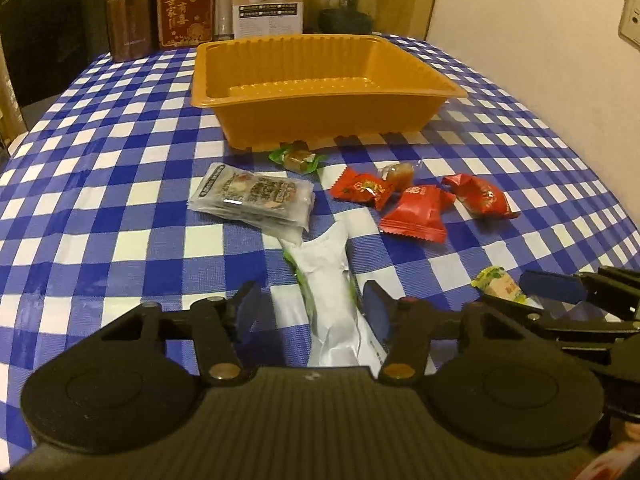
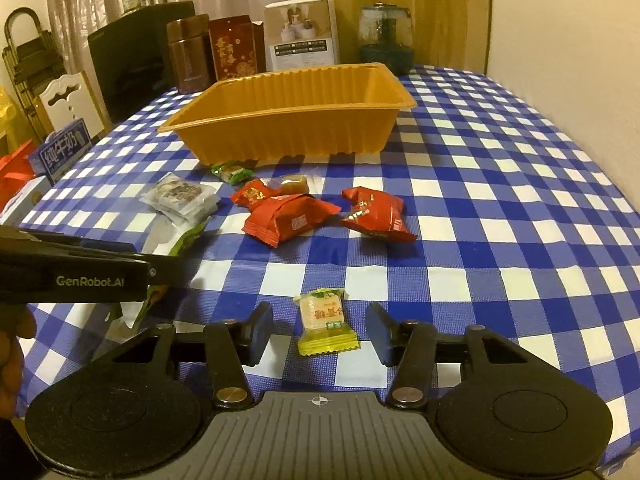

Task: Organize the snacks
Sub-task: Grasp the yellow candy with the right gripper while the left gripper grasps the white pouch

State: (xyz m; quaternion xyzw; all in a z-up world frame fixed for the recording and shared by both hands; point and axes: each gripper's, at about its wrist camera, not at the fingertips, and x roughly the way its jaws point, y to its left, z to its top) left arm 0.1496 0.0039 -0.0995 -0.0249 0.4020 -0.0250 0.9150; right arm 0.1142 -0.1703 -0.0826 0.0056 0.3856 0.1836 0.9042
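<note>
An empty orange tray (image 1: pixel 320 92) (image 2: pixel 296 120) stands on the checked table. In front of it lie several snacks: a clear packet stack (image 1: pixel 254 198) (image 2: pixel 182 200), red packets (image 1: pixel 418 212) (image 2: pixel 288 218), and small wrapped sweets (image 1: pixel 298 158). My left gripper (image 1: pixel 310 312) is open, its jaws on either side of a long white-and-green packet (image 1: pixel 330 280) lying on the table. My right gripper (image 2: pixel 318 334) is open, its jaws on either side of a small yellow-green sweet (image 2: pixel 324 322), which also shows in the left wrist view (image 1: pixel 500 282).
At the table's far edge stand a brown canister (image 1: pixel 130 14), a red box (image 1: pixel 186 8), a white box (image 1: pixel 268 0) and a glass jar (image 1: pixel 348 0). A wall runs along the right. Boxes and a chair (image 2: pixel 68 100) stand left of the table.
</note>
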